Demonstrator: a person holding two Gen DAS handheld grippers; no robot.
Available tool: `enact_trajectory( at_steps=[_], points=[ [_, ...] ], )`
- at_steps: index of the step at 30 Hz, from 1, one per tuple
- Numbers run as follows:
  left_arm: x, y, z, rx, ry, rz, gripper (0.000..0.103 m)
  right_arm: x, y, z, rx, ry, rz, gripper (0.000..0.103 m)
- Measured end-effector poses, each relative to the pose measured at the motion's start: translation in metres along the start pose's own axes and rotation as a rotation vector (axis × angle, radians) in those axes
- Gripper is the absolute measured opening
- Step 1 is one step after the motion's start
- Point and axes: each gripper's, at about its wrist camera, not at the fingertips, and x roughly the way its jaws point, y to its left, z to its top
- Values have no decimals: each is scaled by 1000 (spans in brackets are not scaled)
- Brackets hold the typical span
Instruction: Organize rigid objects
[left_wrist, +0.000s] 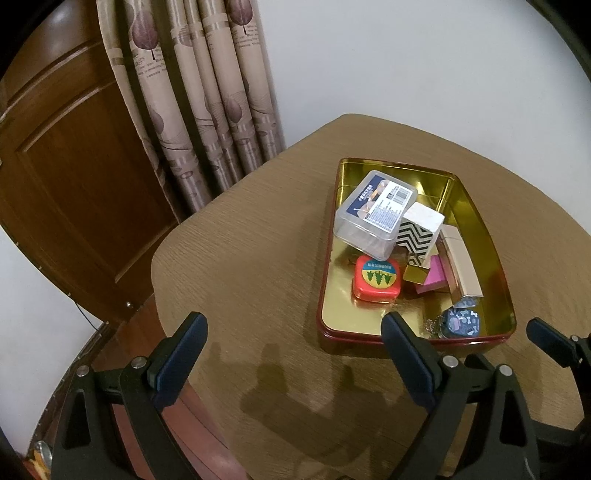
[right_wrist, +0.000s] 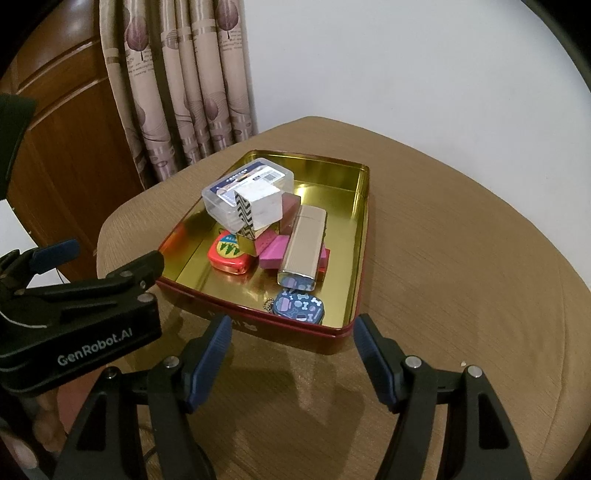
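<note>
Gold-lined tin: red-walled rectangular metal tray with a shiny gold inside, on the round tan wood-grain table; all small items inside it.
Clear box: transparent plastic lidded case with a blue-and-white label, toward 11 o'clock in the tin, tilted, propped on other items.
Chevron box: white cardboard carton with black zigzag side and gold end, leaning against the clear box at its 3 o'clock.
Red case: rounded red plastic square with a yellow-and-blue tree sticker, flat on the tin floor at 6 o'clock of the clear box.
Pink blocks: magenta rectangular pieces, partly under the chevron box and the gold bar.
Gold bar: long ribbed champagne-coloured metal box, lying lengthwise over the pink blocks, right of centre.
Blue tag: dark blue rounded charm with bone pattern and ball chain, near the tin's front wall at 6 o'clock, just beside the gold bar's near end.
Left gripper: black frame, blue pads, jaws wide apart, nothing between, over bare table at 7 o'clock of the tin.
Right gripper: jaws apart, empty, just short of the tin's front wall.
Backdrop: patterned beige curtain and brown wooden door at 10 o'clock, white wall behind.
</note>
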Motion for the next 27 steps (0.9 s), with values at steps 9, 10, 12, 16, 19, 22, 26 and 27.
enact_trajectory(
  at_steps=[9, 10, 12, 16, 19, 22, 26, 27],
  points=[
    [1, -1, 0, 2, 3, -6, 94, 1, 1, 0, 0, 2, -1, 70],
    [1, -2, 0, 4, 4, -7, 94, 1, 1, 0, 0, 2, 0, 70],
    [1, -2, -1, 5, 6, -6, 94, 1, 2, -1, -2, 3, -2, 70],
    [1, -2, -1, 7, 5, -6, 94, 1, 2, -1, -1, 1, -2, 70],
    [1, -2, -2, 8, 7, -6, 94, 1, 2, -1, 1, 3, 1, 70],
    [1, -3, -2, 7, 6, -6, 94, 0, 2, -1, 1, 3, 2, 70],
    [2, -3, -2, 7, 7, -7, 94, 0, 3, -1, -3, 3, 1, 70],
    [2, -3, -1, 7, 7, -5, 94, 1, 3, -1, -4, 3, 0, 70]
  ],
)
